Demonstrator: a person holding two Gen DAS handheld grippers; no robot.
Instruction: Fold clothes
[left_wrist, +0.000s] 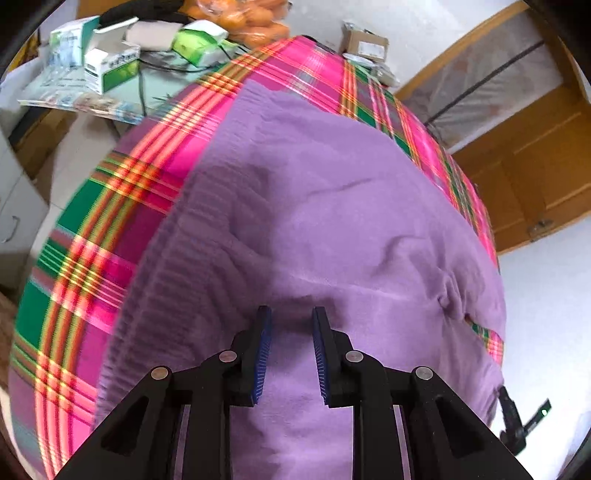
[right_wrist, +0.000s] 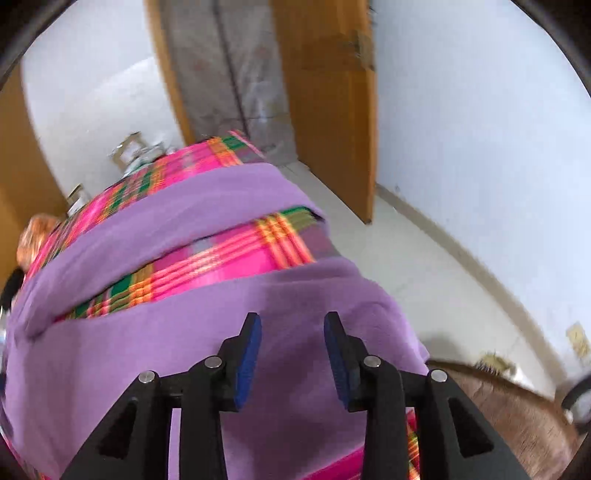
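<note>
Your left tongs (left_wrist: 291, 314) and right tongs (right_wrist: 292, 319), two in all, hover with jaws apart and empty over one purple sweater (left_wrist: 325, 206) spread on the plaid-covered bench (left_wrist: 92, 229). Its ribbed hem faces the bench's left edge; its sleeve (right_wrist: 166, 221) angles toward the far end. Pinch seams squarely, lifting both sides evenly, so any fold lands flat.

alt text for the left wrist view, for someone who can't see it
The left gripper hovers open over a wrinkled purple garment spread on a pink, green and orange plaid cloth. Behind, a side table holds small white and green boxes, and a wooden door stands at the right.
</note>
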